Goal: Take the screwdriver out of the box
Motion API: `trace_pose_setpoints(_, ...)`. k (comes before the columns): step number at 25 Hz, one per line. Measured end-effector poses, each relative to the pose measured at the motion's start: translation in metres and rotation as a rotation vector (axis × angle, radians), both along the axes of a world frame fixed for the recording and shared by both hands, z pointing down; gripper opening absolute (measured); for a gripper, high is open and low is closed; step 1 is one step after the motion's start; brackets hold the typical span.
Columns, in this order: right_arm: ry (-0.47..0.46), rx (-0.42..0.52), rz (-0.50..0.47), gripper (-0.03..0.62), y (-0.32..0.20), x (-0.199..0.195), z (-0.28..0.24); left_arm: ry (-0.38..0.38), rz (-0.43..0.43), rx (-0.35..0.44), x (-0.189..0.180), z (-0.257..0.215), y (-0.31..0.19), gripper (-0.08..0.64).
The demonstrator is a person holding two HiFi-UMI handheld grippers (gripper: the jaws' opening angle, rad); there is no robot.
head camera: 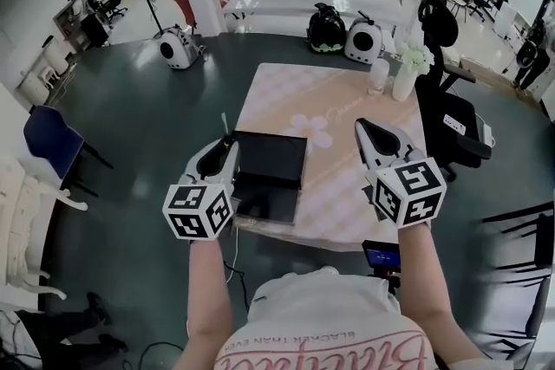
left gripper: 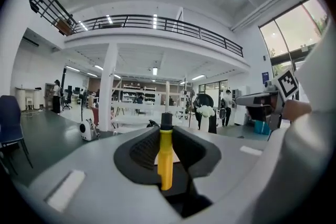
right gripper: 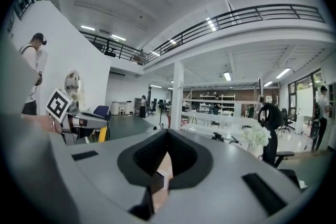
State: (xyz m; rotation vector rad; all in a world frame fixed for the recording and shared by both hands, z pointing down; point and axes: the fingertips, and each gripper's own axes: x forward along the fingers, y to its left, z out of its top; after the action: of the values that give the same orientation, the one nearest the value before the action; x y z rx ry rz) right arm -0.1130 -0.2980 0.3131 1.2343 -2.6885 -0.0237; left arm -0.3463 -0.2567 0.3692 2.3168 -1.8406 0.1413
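Square table (head camera: 347, 108) under a pale floral cloth, centre of head view, running toward 12 o'clock. Black office chair (head camera: 451, 130) just off its 3 o'clock edge.

Black box (head camera: 270, 159) lying open near the table's 8 o'clock corner, one dark panel toward 12 o'clock, the other toward 6 o'clock. Inside too dark to read.

Left gripper (head camera: 227, 145) held at the box's 9 o'clock edge, clamped on the screwdriver (left gripper: 165, 157). Yellow handle pinched between the pads; black collar and thin shaft sticking out past the tips toward 12 o'clock. Judged out of the box already; no contact with it visible.

Right gripper (head camera: 371, 134) over bare cloth at 3 o'clock of the box, tips together, nothing between them.

Vase (head camera: 404, 81) of white flowers near the table's 1 o'clock corner, well apart from both grippers.

Handling estimate:
- Light, rigid, not fragile.
- Smooth plastic handle probably slippery, apt to pivot in a two-pad pinch.
- Best taken across the thick middle of the handle, as here; shaft too thin for a sure hold.
- Shaft end to be kept clear of the cloth.
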Motion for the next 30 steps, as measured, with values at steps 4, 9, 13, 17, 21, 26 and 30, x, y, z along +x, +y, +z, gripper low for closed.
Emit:
trace_pose_setpoints(4,-0.026,0.049,0.003,0.005,-0.002,0.001,-0.02,-0.015,-0.053,0.118,-0.006,-0.036,0.003,0.084)
trace_pose_setpoints(9,-0.031,0.134,-0.016,0.005,0.0,-0.004,-0.048,-0.052,-0.099,0.225,-0.012,-0.079,0.004,0.084)
trace_pose_setpoints(13,-0.039,0.202,-0.022,0.005,0.001,-0.006,-0.072,-0.065,-0.111,0.271,-0.011,-0.106,0.001,0.084)
trace_pose_setpoints(17,-0.043,0.242,-0.02,0.005,0.003,-0.006,-0.089,-0.101,-0.109,0.312,-0.005,-0.124,-0.001,0.084)
trace_pose_setpoints(21,-0.045,0.278,-0.012,0.005,0.006,-0.008,-0.102,-0.114,-0.117,0.351,-0.004,-0.14,0.0,0.084)
trace_pose_setpoints(26,-0.044,0.3,-0.022,0.005,0.01,-0.011,-0.107,-0.12,-0.131,0.379,-0.005,-0.15,0.004,0.084)
trace_pose_setpoints(30,-0.047,0.302,-0.025,0.005,0.011,-0.011,-0.109,-0.117,-0.127,0.376,-0.004,-0.152,0.006,0.084)
